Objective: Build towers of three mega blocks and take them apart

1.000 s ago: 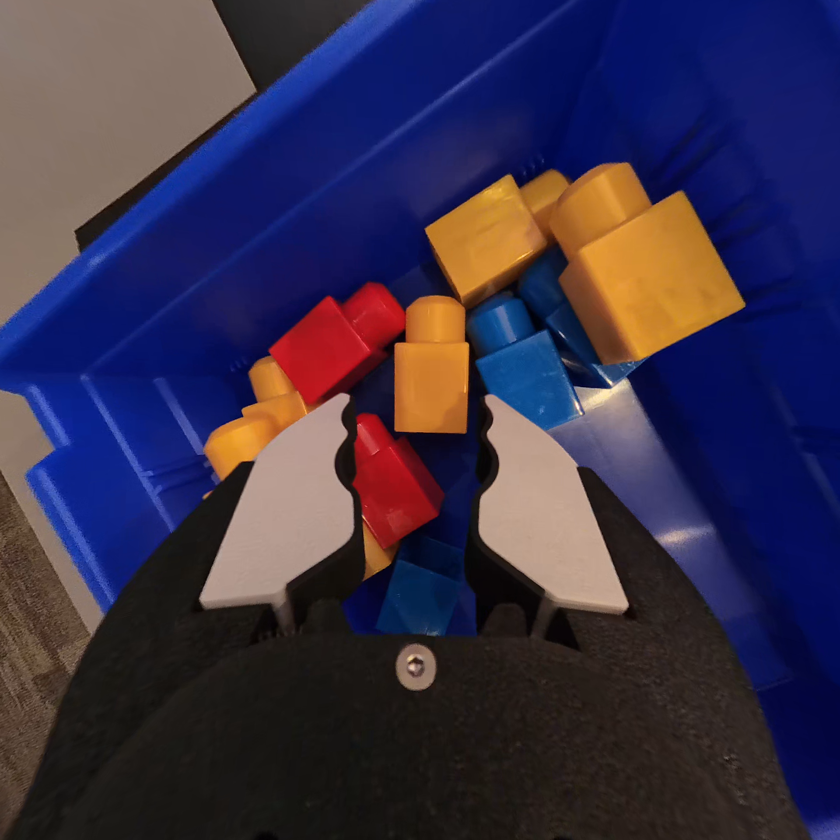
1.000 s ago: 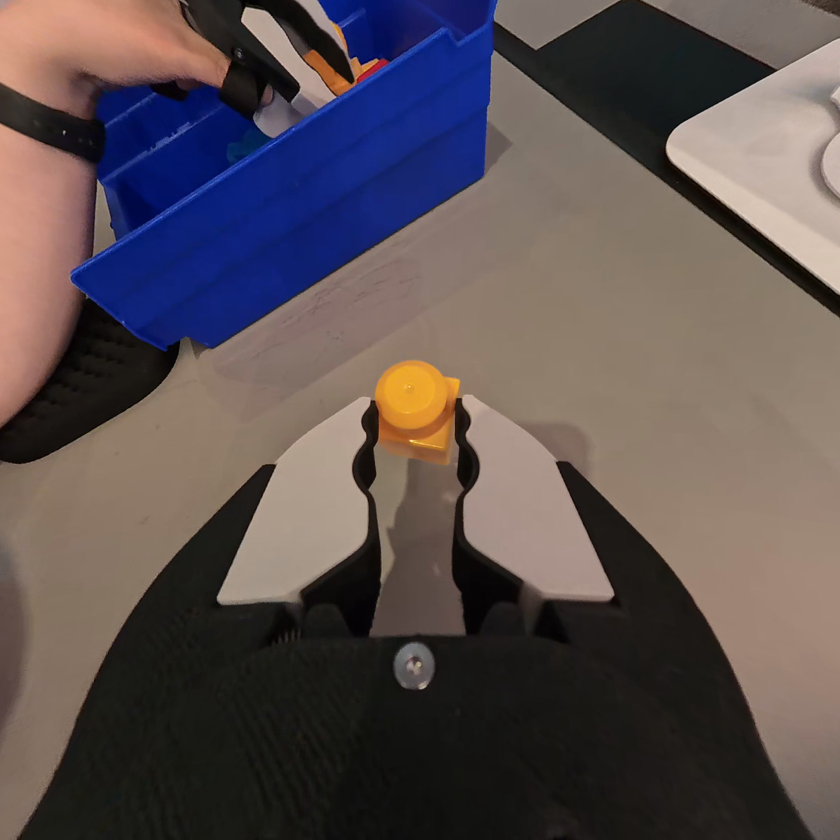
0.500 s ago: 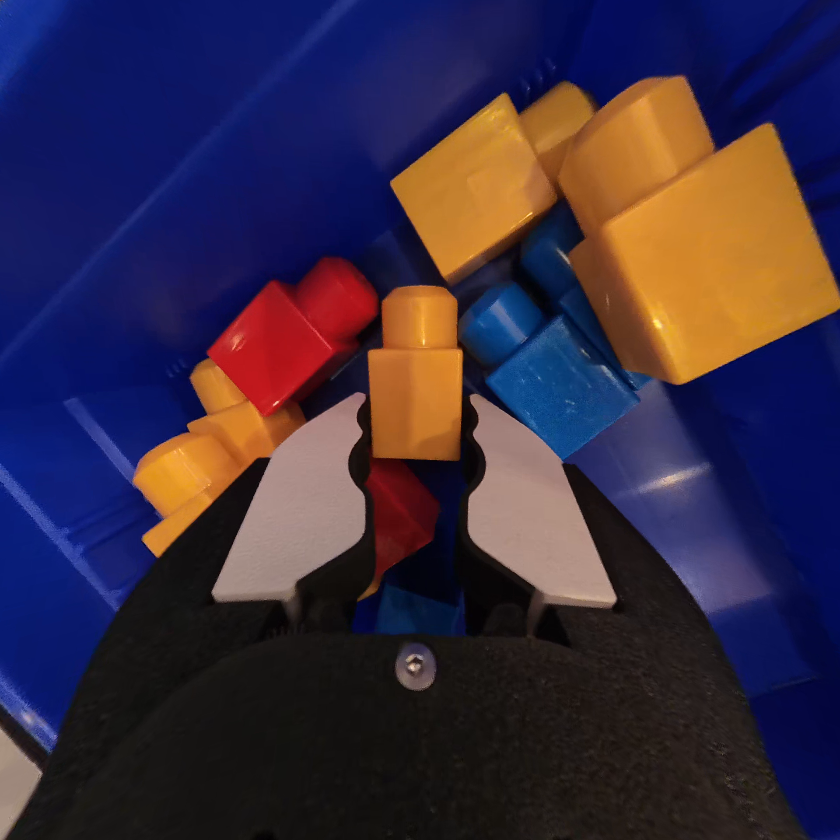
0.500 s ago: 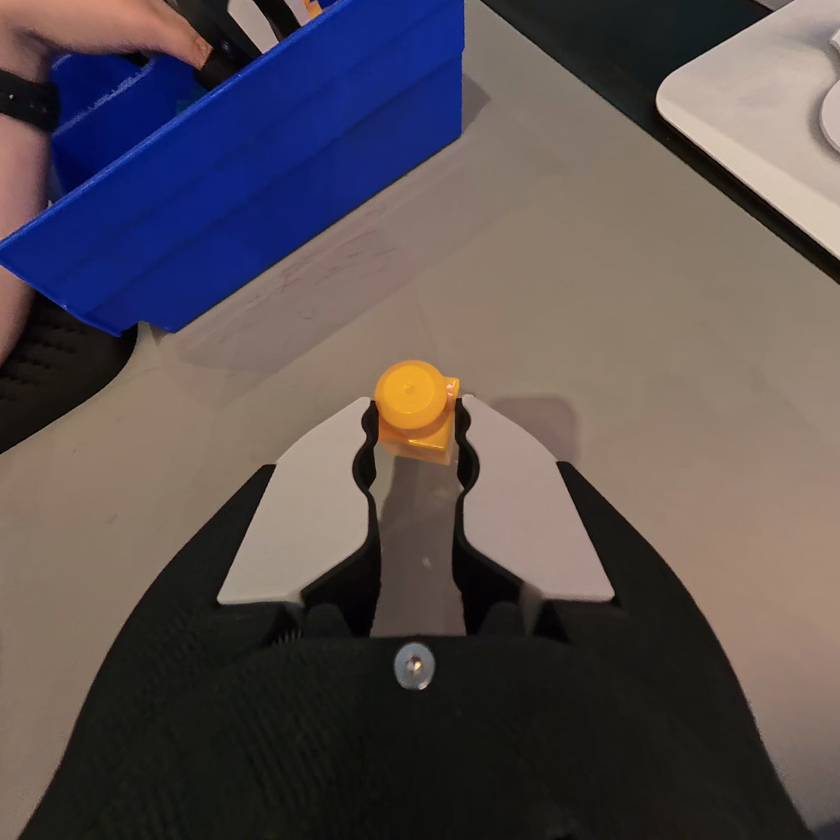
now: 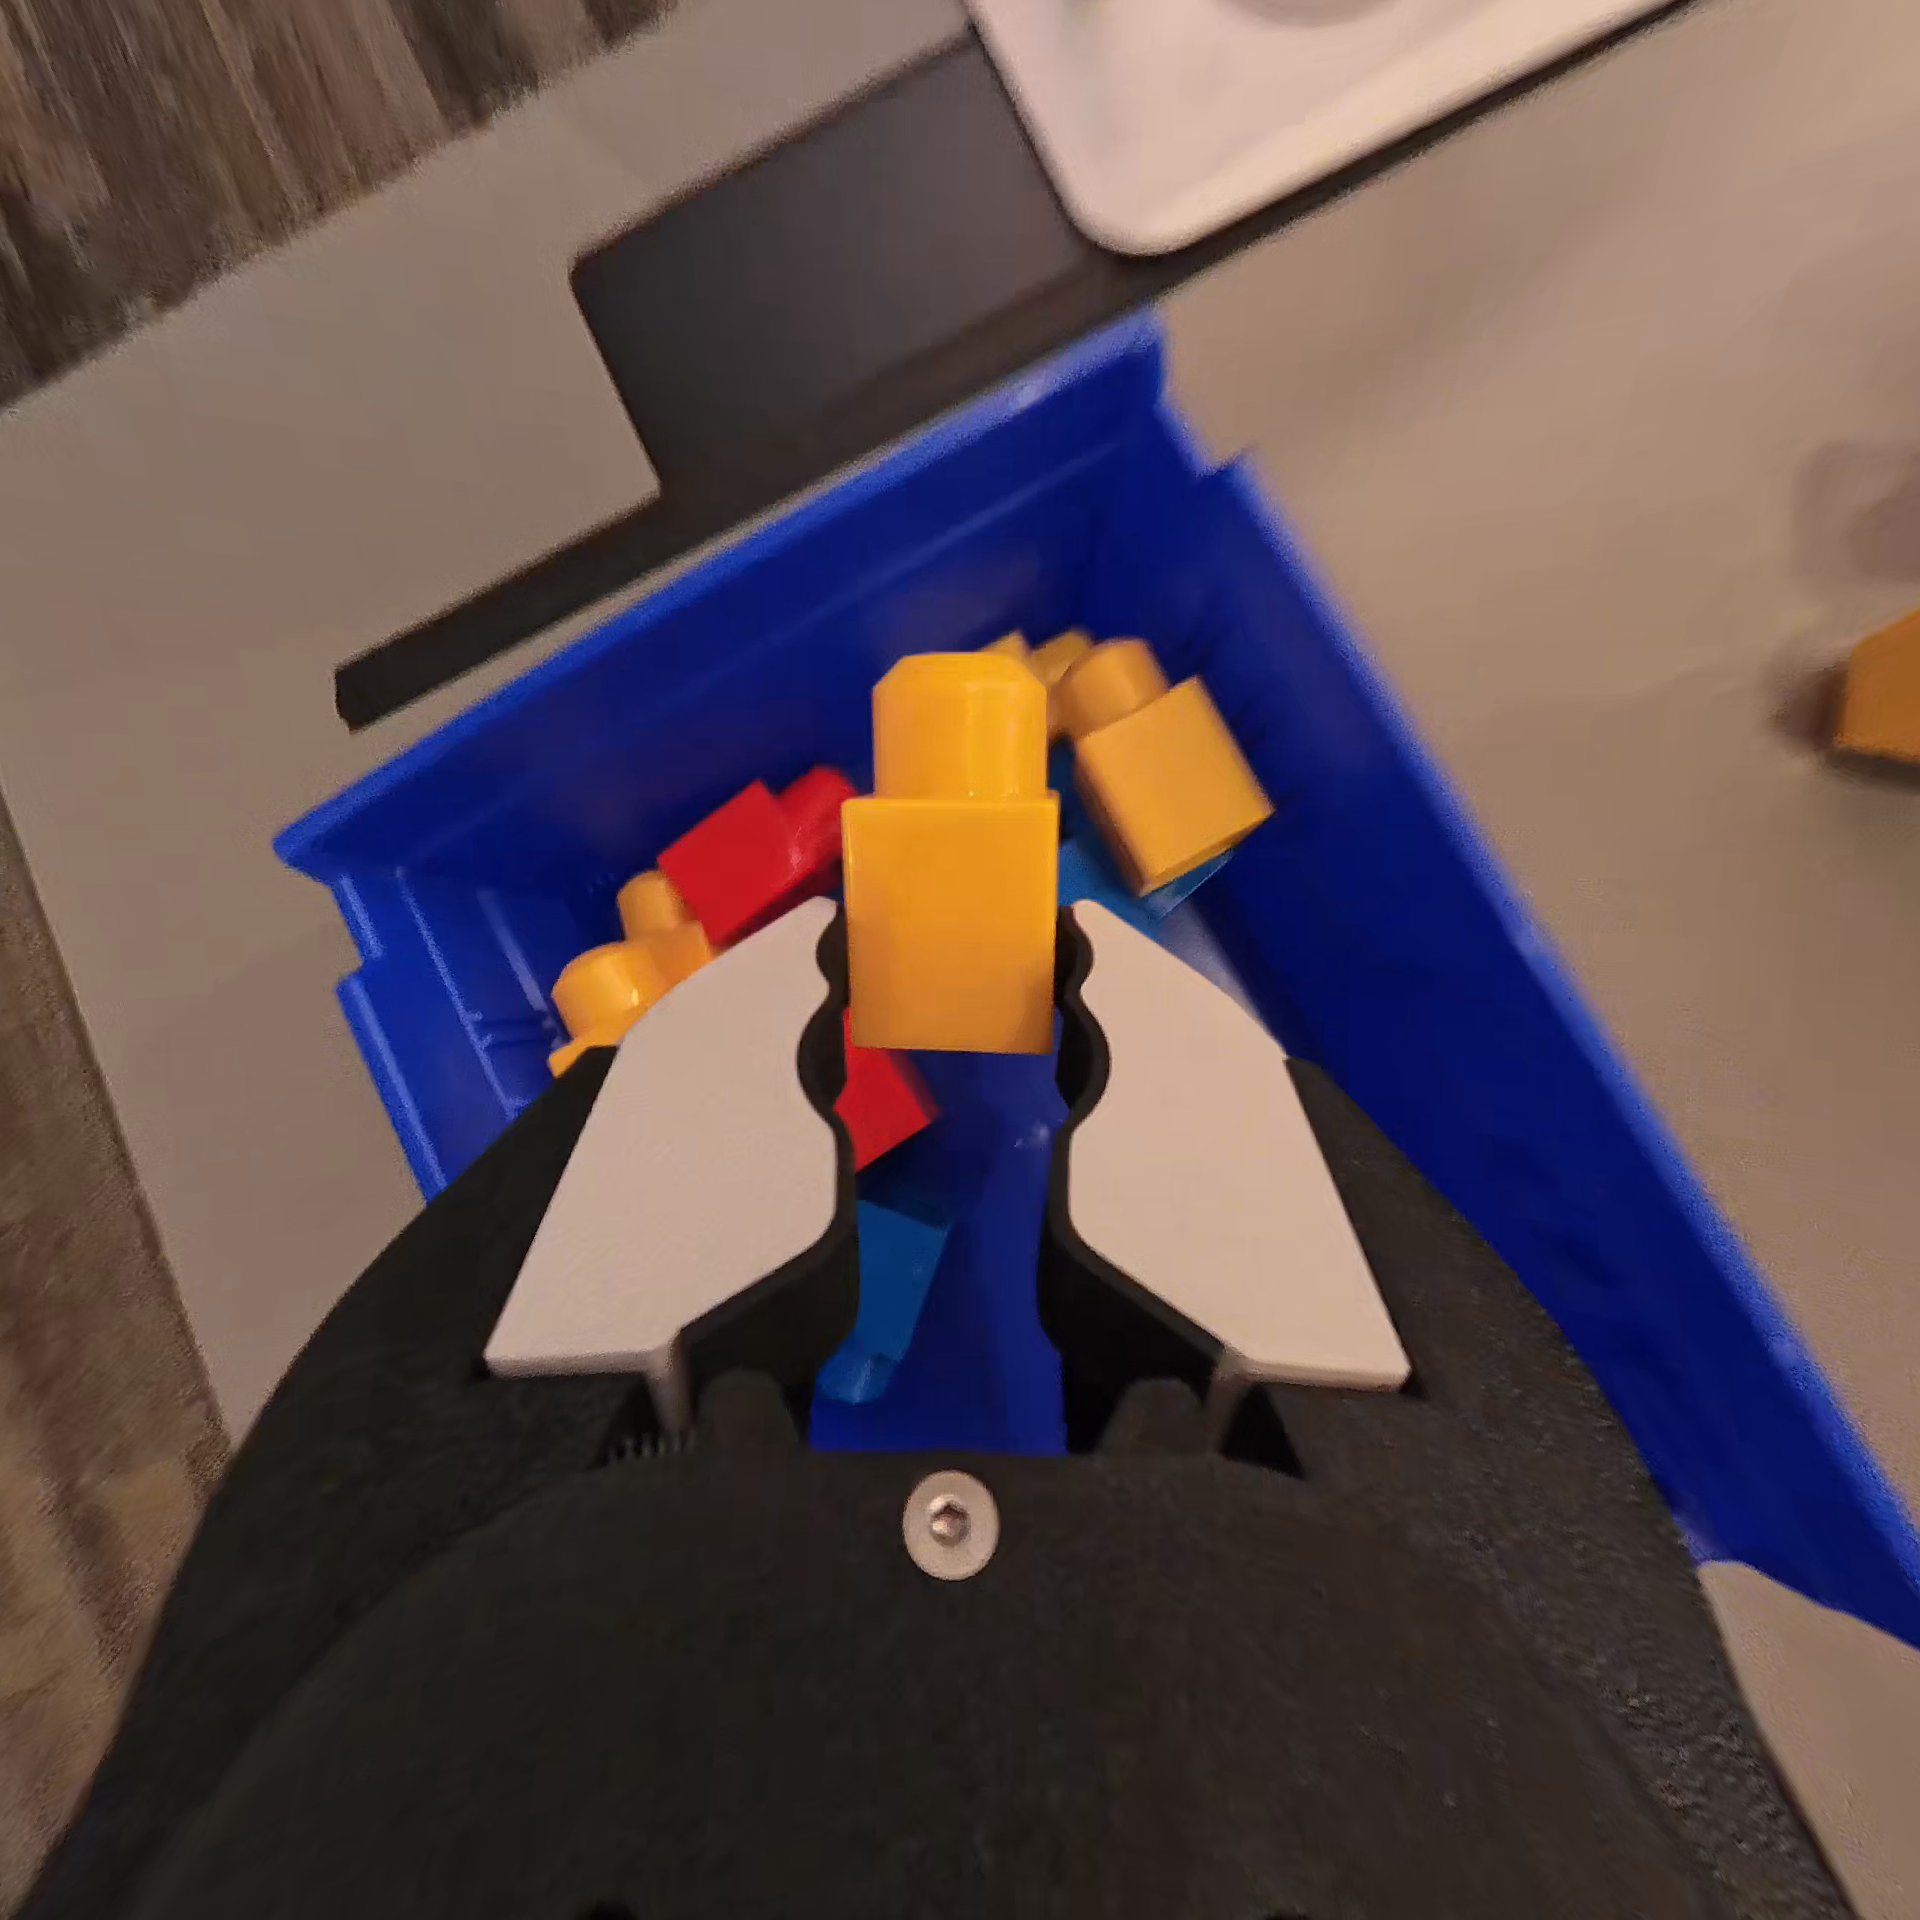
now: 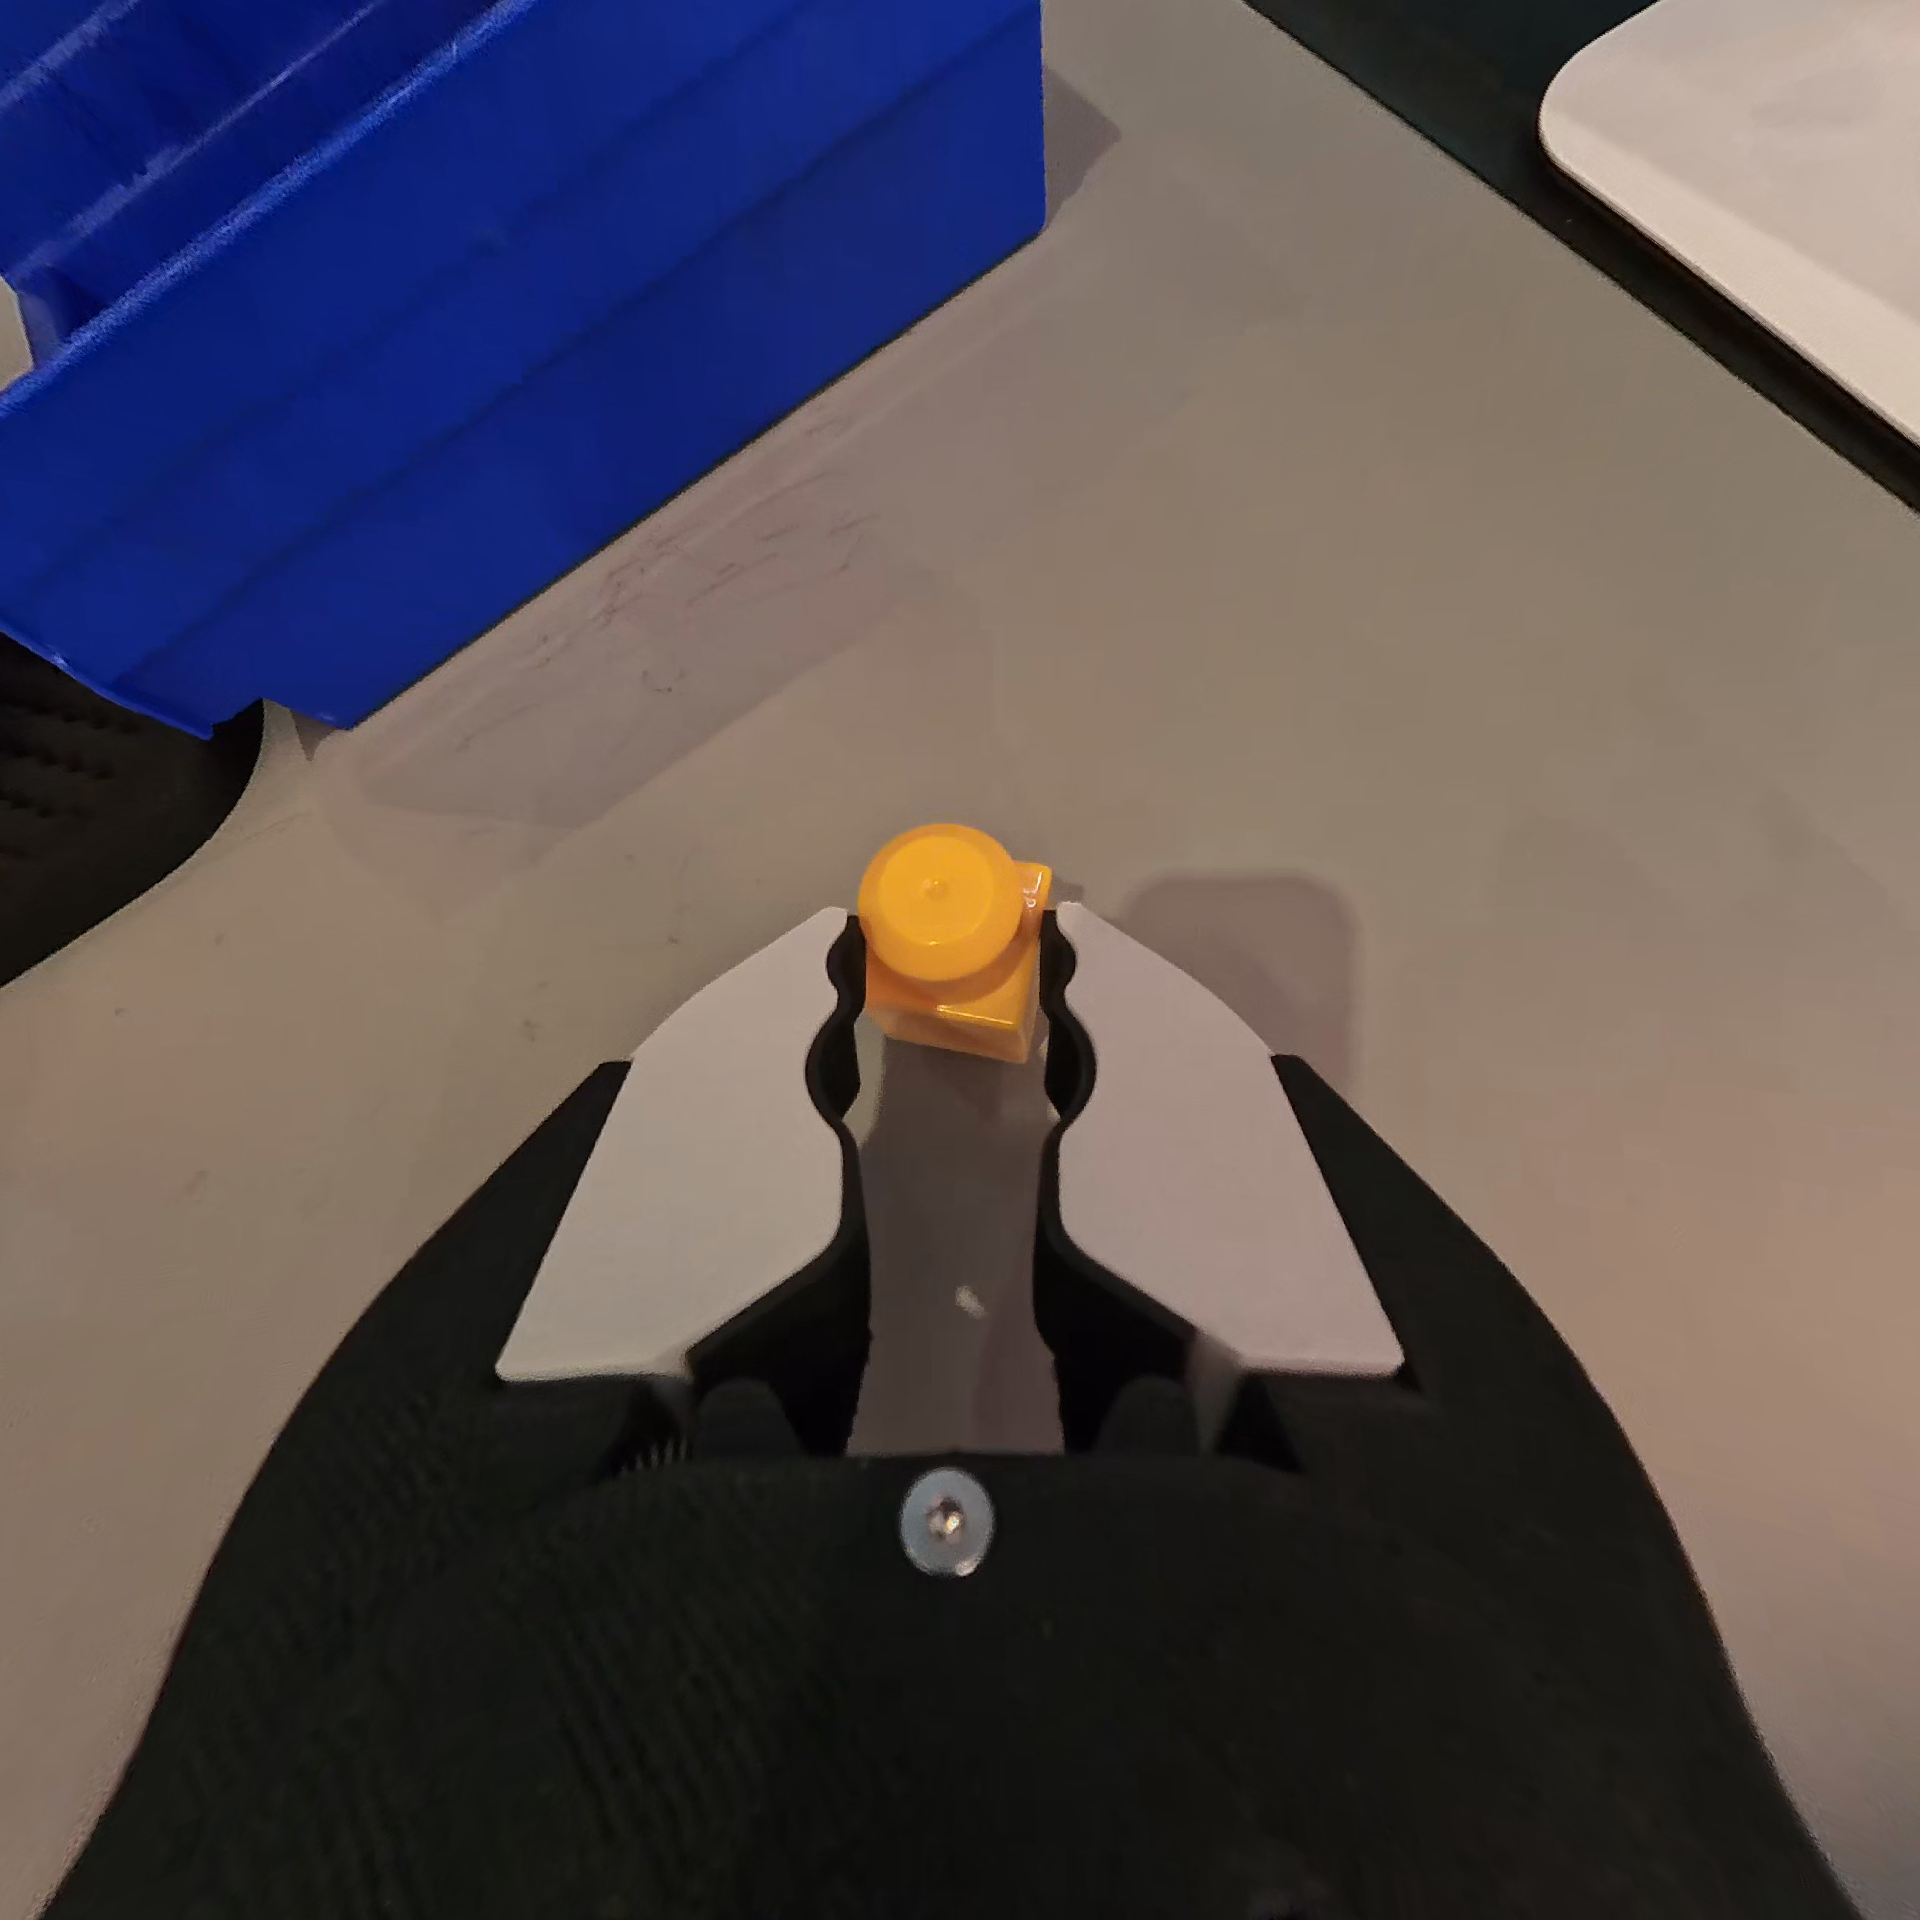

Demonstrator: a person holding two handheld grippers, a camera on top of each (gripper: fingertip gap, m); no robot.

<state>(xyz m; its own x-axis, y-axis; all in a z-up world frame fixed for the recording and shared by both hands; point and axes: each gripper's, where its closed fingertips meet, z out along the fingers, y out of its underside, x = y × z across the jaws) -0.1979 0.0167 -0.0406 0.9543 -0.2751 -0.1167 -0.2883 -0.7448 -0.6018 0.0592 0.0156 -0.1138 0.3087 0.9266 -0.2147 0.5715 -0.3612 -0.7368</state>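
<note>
My left gripper (image 5: 951, 920) is shut on a yellow mega block (image 5: 948, 883). The block's stud points away from me, and both pads press its sides. I hold it above the blue bin (image 5: 1351, 831). Red (image 5: 748, 852), yellow (image 5: 1169, 795) and blue (image 5: 894, 1268) blocks lie loose in the bin. My right gripper (image 6: 948, 925) is shut on another yellow block (image 6: 940, 914), stud up, low over the grey table (image 6: 1351, 675). I cannot tell whether that block touches the table. A blurred yellow shape (image 5: 1881, 707) shows at the right edge of the left wrist view.
The blue bin (image 6: 520, 312) stands at the far left of the right wrist view, with a black mat (image 6: 83, 810) beside it. A white board (image 6: 1766, 208) lies at the far right on a dark strip, and it also shows in the left wrist view (image 5: 1247, 104).
My left gripper closed on the yellow block in the bin and lifted it up and back, above the bin. My right gripper kept its yellow block and drifted slightly, so the bin slid left in its view.
</note>
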